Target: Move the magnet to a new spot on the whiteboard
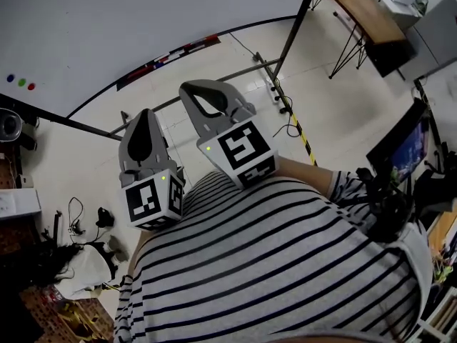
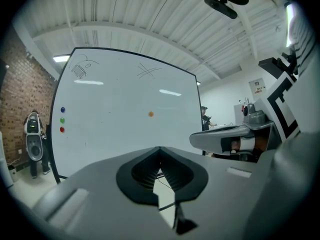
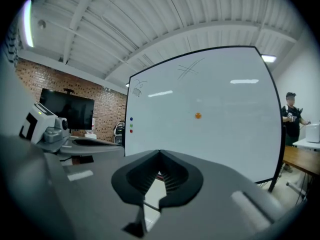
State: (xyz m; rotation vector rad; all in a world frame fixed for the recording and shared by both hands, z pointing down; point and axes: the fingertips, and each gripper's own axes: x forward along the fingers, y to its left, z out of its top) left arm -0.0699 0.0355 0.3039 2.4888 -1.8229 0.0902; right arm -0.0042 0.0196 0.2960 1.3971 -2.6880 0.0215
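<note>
Whiteboard (image 1: 107,27) with three coloured magnets (image 1: 21,82) at left, left tool (image 1: 145,116) beside right tool (image 1: 196,88) over floor (image 1: 335,113), striped shirt (image 1: 285,263) below

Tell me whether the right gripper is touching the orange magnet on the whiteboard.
Apart. The right gripper view shows the orange magnet on the whiteboard, far beyond the shut, empty right gripper.

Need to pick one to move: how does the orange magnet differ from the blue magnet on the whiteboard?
The orange magnet sits near the middle of the whiteboard; the blue magnet is by its left edge. The orange magnet stands alone; the blue magnet tops a column over a green magnet and a red magnet. Both are small round dots stuck to the board.
</note>
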